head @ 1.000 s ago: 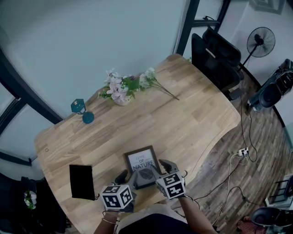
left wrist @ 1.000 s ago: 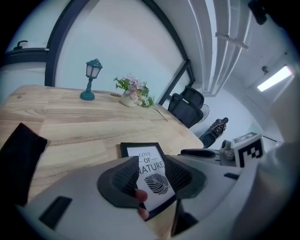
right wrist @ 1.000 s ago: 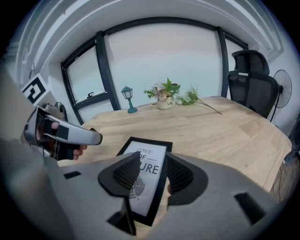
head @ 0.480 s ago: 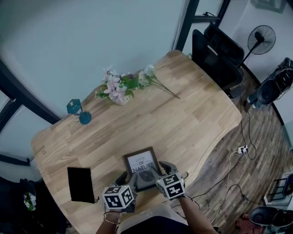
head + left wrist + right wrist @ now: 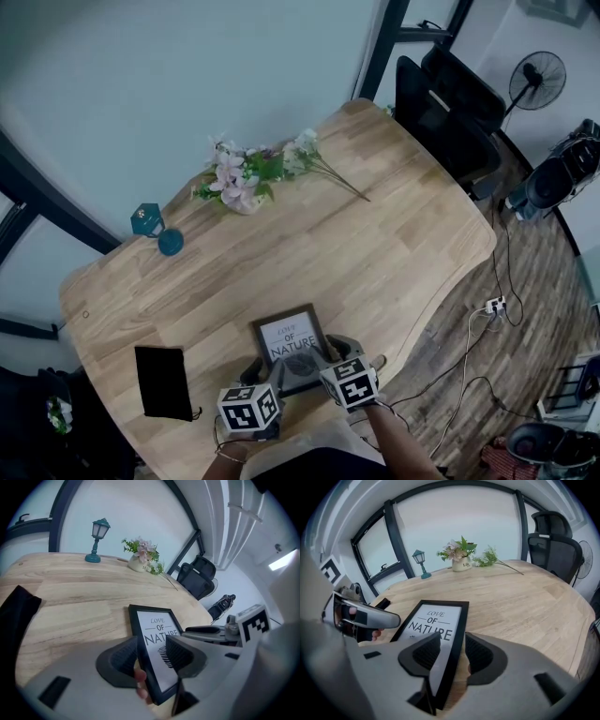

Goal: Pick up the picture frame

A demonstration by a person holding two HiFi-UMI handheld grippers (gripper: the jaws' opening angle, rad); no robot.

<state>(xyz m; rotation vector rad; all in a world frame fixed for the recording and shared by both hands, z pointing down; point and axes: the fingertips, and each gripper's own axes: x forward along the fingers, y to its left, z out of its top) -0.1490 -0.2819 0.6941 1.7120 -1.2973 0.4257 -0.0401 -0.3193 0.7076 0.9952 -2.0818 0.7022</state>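
Observation:
A black picture frame (image 5: 291, 339) with the print "LOVE OF NATURE" lies on the wooden table (image 5: 394, 253) near its front edge. My left gripper (image 5: 265, 367) straddles the frame's left border (image 5: 140, 639) near its close end. Its jaws have just been opening, and the border stands between the pads (image 5: 123, 657) with a gap. My right gripper (image 5: 336, 352) straddles the right border (image 5: 457, 634) the same way, one pad (image 5: 425, 653) over the glass and one over the wood, neither pressing. Both point steeply down.
A black pouch (image 5: 161, 382) lies left of the frame. A teal lantern lamp (image 5: 155, 228) and a flower vase (image 5: 246, 178) stand along the far edge. A black chair (image 5: 445, 112) and a fan (image 5: 542, 80) are at the right, with cables on the floor.
Both grippers have sunk a little toward the table at the frame's near end. The frame lies where it was.

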